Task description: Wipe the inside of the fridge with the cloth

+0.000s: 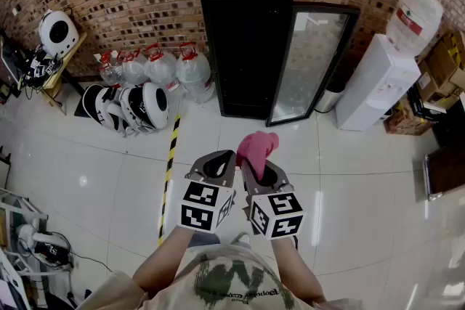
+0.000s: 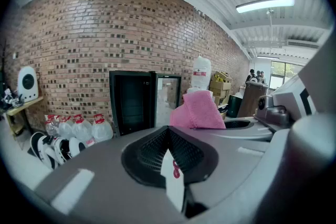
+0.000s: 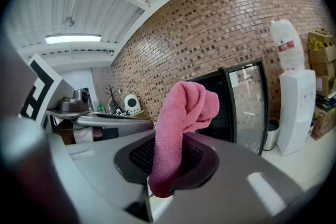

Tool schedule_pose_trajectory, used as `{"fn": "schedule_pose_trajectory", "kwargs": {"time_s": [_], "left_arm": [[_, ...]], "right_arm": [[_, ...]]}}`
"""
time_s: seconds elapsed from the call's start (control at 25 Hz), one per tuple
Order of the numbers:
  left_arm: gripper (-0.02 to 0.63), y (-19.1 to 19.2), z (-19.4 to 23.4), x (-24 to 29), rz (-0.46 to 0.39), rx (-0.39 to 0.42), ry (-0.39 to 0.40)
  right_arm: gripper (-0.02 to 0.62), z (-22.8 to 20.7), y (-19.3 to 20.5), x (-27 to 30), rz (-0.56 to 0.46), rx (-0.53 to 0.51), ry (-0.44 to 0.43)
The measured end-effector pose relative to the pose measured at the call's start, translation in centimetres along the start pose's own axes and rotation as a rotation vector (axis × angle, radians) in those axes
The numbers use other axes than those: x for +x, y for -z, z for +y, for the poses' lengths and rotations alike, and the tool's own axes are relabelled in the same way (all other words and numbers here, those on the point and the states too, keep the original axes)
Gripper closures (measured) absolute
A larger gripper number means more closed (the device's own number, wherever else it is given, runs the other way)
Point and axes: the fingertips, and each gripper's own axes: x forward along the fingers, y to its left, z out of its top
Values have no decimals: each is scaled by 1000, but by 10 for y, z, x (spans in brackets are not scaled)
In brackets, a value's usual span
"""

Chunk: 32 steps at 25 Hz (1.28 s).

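Observation:
A black fridge [image 1: 247, 47] stands against the brick wall, its glass door [image 1: 311, 62] swung open to the right; it also shows as the fridge [image 2: 132, 102] and the fridge [image 3: 223, 99] in the gripper views. My right gripper [image 1: 256, 172] is shut on a pink cloth [image 1: 256, 145], which sticks up from the jaws, the cloth [image 3: 178, 134] bunched at its top. My left gripper [image 1: 216, 165] is shut with nothing in it, beside the right one. From the left gripper view the cloth [image 2: 198, 111] shows at the right. Both grippers hang well short of the fridge.
Water jugs [image 1: 152, 70] and helmets [image 1: 134, 107] lie left of the fridge. A white water dispenser [image 1: 378, 80] stands right of it, with boxes [image 1: 436, 69] beyond. A yellow-black floor stripe [image 1: 168, 170] runs toward me. People [image 2: 256, 76] stand far off.

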Motion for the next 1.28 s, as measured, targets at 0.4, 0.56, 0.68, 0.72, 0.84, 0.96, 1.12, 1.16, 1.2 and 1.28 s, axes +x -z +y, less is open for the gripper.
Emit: {"fn": "schedule_pose_trajectory", "kwargs": {"time_s": [0.4, 0.56, 0.68, 0.72, 0.84, 0.96, 1.12, 1.16, 1.2, 1.28], "left_arm": [[592, -18, 24, 60, -30, 7, -23], [592, -29, 53, 97, -44, -10, -19], [592, -42, 79, 130, -40, -21, -5], [592, -49, 88, 142, -40, -21, 2], [592, -68, 115, 176, -43, -19, 20], [592, -88, 144, 206, -49, -22, 36], [592, -120, 185, 235, -70, -45, 50], [592, -128, 196, 241, -77, -53, 49], [592, -135, 206, 246, -87, -61, 47], [592, -147, 222, 258, -105, -70, 43]], "right_arm": [[545, -33, -17, 53, -3, -63, -10], [545, -55, -24, 94, 5, -68, 7], [545, -72, -36, 131, 9, -63, 22], [545, -78, -42, 144, 11, -62, 28], [545, -93, -60, 186, 12, -56, 43], [545, -104, -77, 229, 14, -54, 52], [545, -109, -105, 279, 19, -59, 57], [545, -110, -112, 290, 15, -61, 57], [545, -112, -119, 300, 9, -63, 57], [545, -118, -131, 317, -3, -68, 60]]}}
